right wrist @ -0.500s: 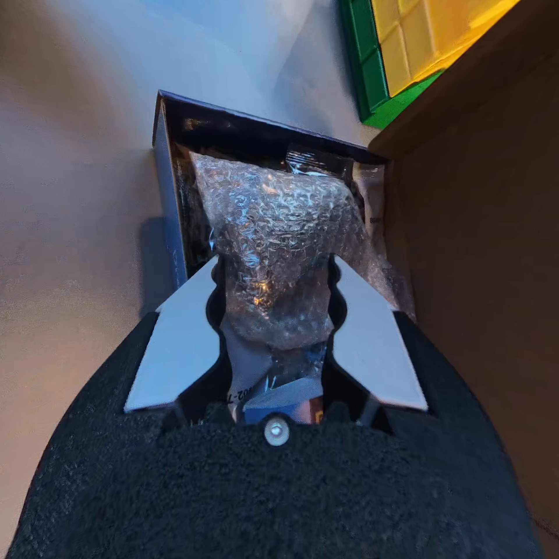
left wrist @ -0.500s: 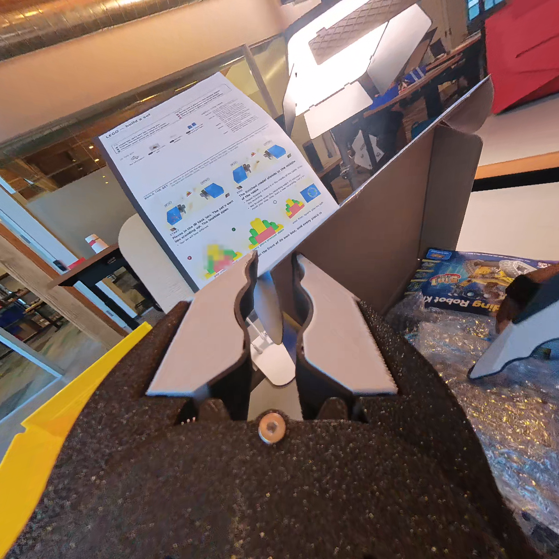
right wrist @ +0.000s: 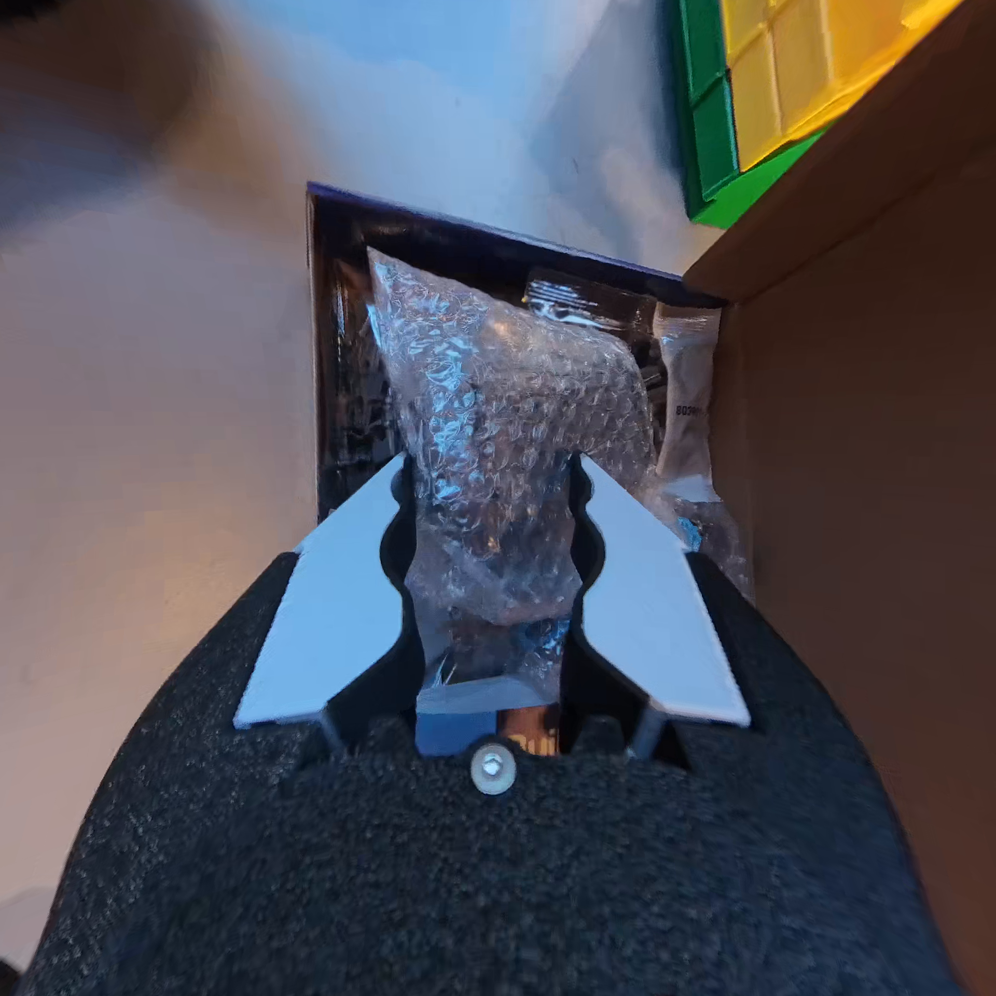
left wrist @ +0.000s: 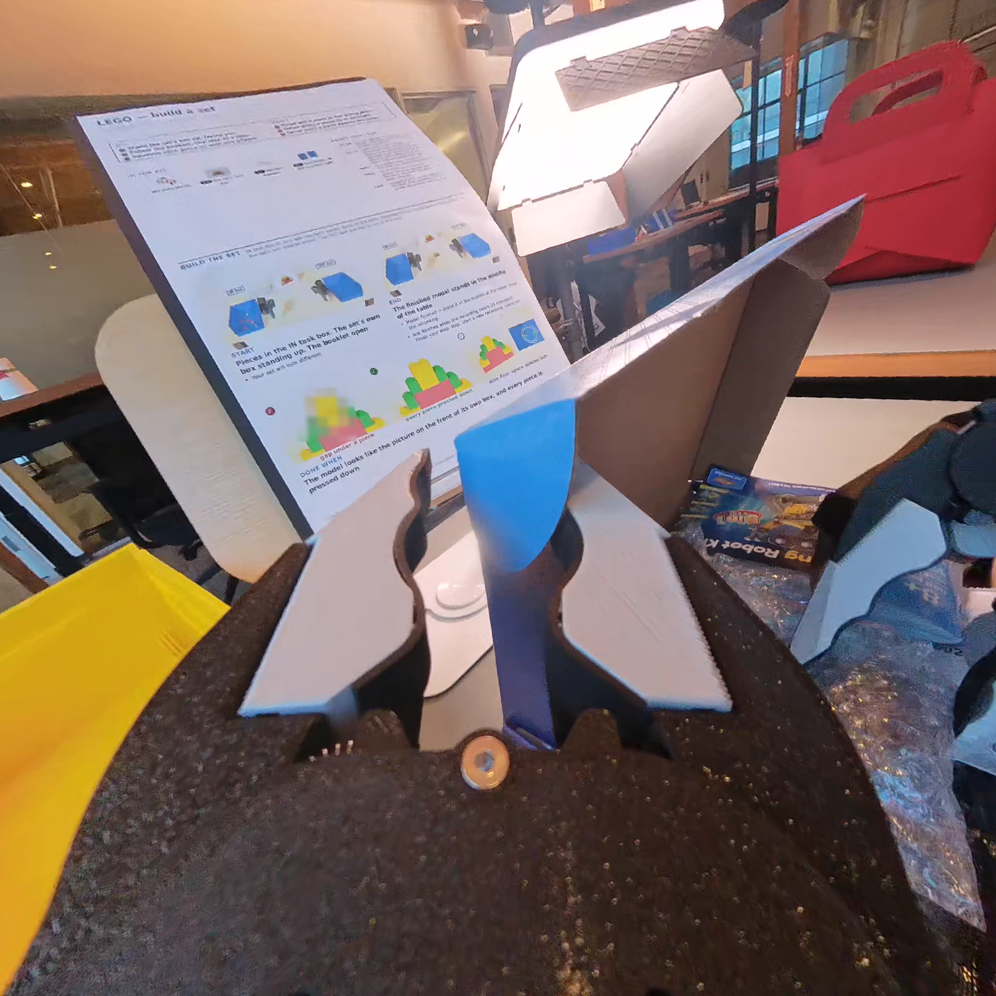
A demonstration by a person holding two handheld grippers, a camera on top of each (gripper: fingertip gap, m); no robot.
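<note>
While a blue flap (left wrist: 517, 517) is being straddled by the left tongs (left wrist: 498, 469), which are standing partly open with the flap lying against one finger only, a bubble-wrap bag (right wrist: 501, 409) is being pinched on both sides by the right tongs (right wrist: 490, 463). The bag is sitting half inside a dark box (right wrist: 485, 237) on the tabletop (right wrist: 161, 377), just beside a cardboard box (right wrist: 862, 431). A printed sheet (left wrist: 302, 258) is being propped upright beyond the left tongs.

Bubble-wrap bag (right wrist: 501, 431) crumpled, clear, rising out of an open dark toy box (right wrist: 323, 377), lower end between the spread fingers of the right claw (right wrist: 488, 474), contact possibly light, blue box flap (left wrist: 514, 485) upright inside the parted left claw (left wrist: 498, 485).
</note>
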